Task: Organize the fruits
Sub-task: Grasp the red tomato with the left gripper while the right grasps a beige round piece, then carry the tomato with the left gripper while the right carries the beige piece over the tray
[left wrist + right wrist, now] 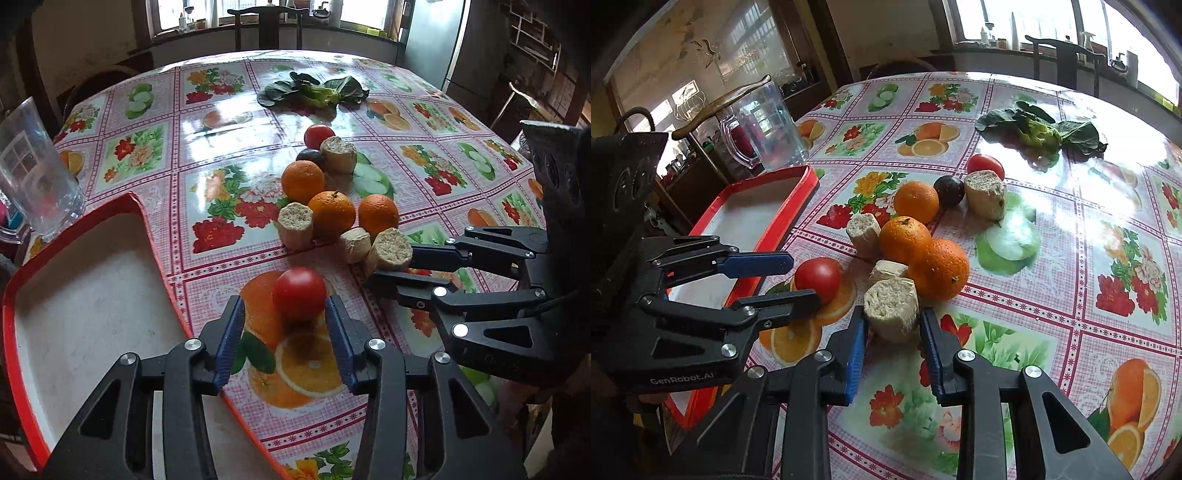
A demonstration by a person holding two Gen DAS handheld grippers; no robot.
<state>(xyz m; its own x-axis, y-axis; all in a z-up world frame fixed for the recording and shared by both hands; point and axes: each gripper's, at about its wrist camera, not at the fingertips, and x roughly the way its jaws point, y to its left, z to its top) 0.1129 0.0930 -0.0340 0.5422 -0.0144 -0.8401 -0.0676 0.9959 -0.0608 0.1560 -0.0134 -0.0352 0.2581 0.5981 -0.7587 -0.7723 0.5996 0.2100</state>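
A red tomato [300, 293] lies on the table just ahead of my left gripper [286, 315], whose open fingertips flank it without closing; the same tomato shows in the right wrist view [817, 277]. My right gripper [893, 325] is open around a beige cut stem piece [892, 308], also seen in the left wrist view [389, 251]. Behind lie three oranges [331, 213], more stem pieces [295, 224], a dark plum [311, 157] and a second tomato [319, 135]. A red-rimmed white tray [22, 284] sits at the left.
A clear plastic pitcher [761, 125] stands beyond the tray. Leafy greens [314, 90] lie at the far middle of the flowered tablecloth. A dark chair [267, 26] stands behind the table, and a fridge [432, 40] at the back right.
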